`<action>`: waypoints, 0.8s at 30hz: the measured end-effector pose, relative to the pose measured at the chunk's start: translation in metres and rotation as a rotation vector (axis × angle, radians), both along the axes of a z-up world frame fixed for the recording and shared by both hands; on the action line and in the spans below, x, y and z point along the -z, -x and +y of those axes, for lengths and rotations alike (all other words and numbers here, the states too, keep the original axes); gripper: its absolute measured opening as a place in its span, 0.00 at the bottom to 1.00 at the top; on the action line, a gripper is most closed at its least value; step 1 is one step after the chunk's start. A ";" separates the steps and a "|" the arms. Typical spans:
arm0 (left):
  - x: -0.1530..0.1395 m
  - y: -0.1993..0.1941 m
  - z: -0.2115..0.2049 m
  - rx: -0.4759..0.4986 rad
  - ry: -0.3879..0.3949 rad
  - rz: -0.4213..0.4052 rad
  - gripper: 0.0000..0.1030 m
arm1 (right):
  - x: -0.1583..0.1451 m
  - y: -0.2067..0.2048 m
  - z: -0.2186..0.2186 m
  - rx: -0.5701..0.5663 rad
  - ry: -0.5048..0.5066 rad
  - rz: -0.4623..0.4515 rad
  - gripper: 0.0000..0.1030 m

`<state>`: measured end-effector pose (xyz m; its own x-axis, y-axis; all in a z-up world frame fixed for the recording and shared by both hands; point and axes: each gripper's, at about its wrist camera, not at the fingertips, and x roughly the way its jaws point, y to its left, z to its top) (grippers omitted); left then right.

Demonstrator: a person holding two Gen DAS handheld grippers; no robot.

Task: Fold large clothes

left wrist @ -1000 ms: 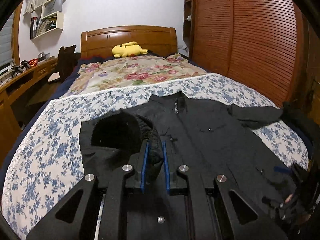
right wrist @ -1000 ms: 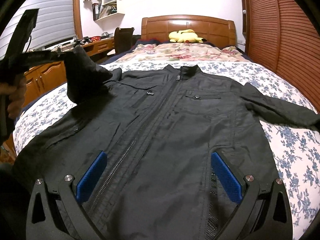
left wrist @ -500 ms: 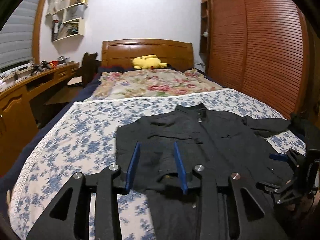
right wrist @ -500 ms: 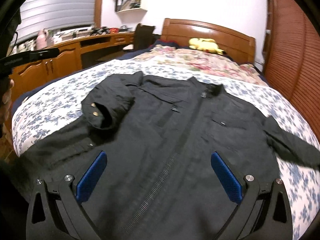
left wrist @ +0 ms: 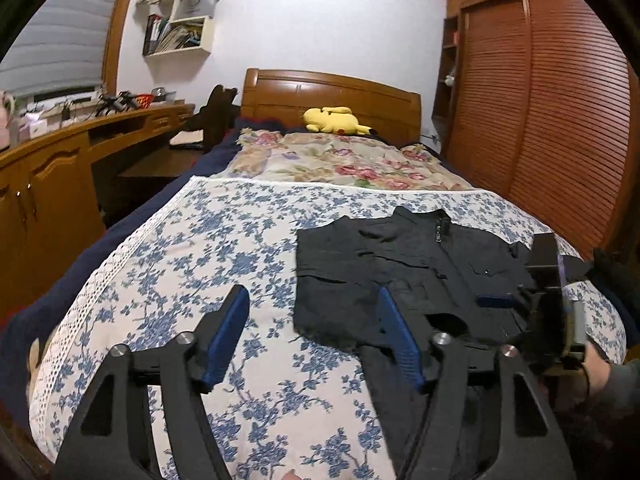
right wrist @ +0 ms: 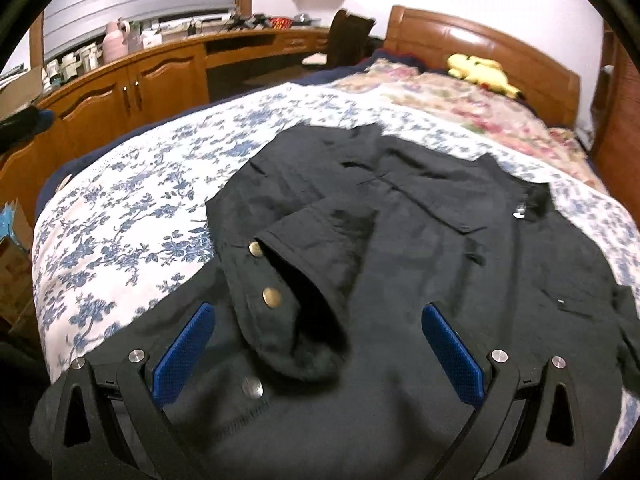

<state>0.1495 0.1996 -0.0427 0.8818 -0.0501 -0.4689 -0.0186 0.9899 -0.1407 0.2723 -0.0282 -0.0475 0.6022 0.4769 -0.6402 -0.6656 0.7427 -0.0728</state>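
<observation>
A black jacket (left wrist: 404, 276) lies front-up on the blue-flowered bedspread (left wrist: 208, 264). Its left sleeve is folded in over the chest, the cuff (right wrist: 296, 300) with brass snaps lying on the body. My left gripper (left wrist: 316, 332) is open and empty, above the bedspread at the jacket's left edge. My right gripper (right wrist: 316, 344) is open and empty, low over the jacket's hem, the folded cuff between its blue pads. The right gripper also shows in the left wrist view (left wrist: 520, 304) over the jacket's right side.
A yellow plush toy (left wrist: 334, 120) lies by the wooden headboard (left wrist: 332, 96). A wooden desk with cupboards (left wrist: 52, 184) runs along the left of the bed. A slatted wooden wardrobe (left wrist: 560, 120) stands on the right.
My left gripper let go of the sleeve cuff, opened wide and pulled back to the left. The sleeve now lies folded on the jacket. My right gripper swung left over the cuff.
</observation>
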 end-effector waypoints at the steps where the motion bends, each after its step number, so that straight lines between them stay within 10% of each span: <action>1: 0.001 0.000 0.002 -0.002 0.001 0.001 0.69 | 0.003 -0.007 0.006 -0.003 0.008 0.008 1.00; 8: 0.001 0.003 0.010 -0.006 0.009 -0.004 0.73 | 0.017 -0.042 0.025 0.016 0.076 0.059 0.92; 10: 0.000 0.003 0.009 -0.005 0.006 -0.007 0.73 | 0.019 -0.049 0.025 0.004 0.062 0.091 0.75; 12: 0.000 0.001 0.006 0.002 0.002 -0.005 0.73 | 0.020 -0.051 0.031 -0.010 0.066 0.106 0.25; 14: 0.001 0.000 0.002 0.006 -0.006 -0.002 0.73 | 0.019 -0.048 0.026 -0.010 0.076 0.090 0.10; 24: 0.000 -0.011 -0.033 0.066 -0.031 0.003 0.73 | -0.036 -0.002 -0.051 -0.012 -0.123 -0.045 0.06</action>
<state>0.1602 0.1667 -0.0431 0.8757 -0.0934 -0.4738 0.0465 0.9929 -0.1097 0.2740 -0.0796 -0.0117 0.6225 0.5577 -0.5490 -0.6727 0.7399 -0.0110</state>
